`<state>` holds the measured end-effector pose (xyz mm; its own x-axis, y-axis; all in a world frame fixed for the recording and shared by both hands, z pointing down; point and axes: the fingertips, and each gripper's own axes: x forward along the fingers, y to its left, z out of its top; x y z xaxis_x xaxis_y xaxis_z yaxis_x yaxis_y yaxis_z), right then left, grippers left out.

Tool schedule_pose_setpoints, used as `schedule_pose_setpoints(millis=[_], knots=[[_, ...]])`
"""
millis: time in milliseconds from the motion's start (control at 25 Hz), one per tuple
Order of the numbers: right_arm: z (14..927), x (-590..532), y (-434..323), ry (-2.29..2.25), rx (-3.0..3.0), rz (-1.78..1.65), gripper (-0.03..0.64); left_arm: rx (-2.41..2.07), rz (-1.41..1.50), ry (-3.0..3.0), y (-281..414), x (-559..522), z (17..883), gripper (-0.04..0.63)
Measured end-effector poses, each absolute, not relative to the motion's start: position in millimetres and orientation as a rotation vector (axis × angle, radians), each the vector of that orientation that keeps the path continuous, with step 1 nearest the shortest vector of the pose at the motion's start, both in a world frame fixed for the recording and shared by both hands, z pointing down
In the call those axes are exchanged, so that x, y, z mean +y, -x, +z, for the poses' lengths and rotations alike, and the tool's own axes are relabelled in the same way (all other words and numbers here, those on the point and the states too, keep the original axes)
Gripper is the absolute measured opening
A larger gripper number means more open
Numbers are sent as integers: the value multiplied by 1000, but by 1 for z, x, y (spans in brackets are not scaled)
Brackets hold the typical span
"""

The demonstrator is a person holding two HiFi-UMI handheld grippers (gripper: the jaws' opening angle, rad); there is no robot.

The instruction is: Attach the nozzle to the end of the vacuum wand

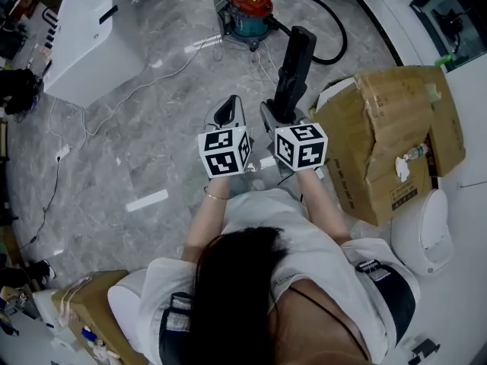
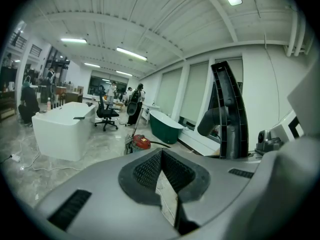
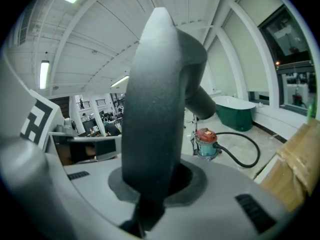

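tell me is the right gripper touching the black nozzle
Touching. The right gripper view shows the right gripper with its jaws clamped on the base of the black nozzle.

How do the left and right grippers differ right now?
The left gripper has its fingers shut together, empty; the right gripper has its fingers clamped on the black nozzle, held upright. The left gripper's fingers meet; the right gripper's stand apart around the nozzle. Both are held side by side, pointing toward the red vacuum.
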<state>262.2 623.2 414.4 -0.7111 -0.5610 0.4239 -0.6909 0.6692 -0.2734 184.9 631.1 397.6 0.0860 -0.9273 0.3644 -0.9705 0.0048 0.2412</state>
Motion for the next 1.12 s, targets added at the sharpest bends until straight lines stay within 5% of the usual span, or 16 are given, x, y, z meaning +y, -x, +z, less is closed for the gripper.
schedule_pose_setpoints(millis=[1120], knots=[[415,517,-180,-1019,-2551,656,63,-1794,191,-2003,-108,513,402,3]])
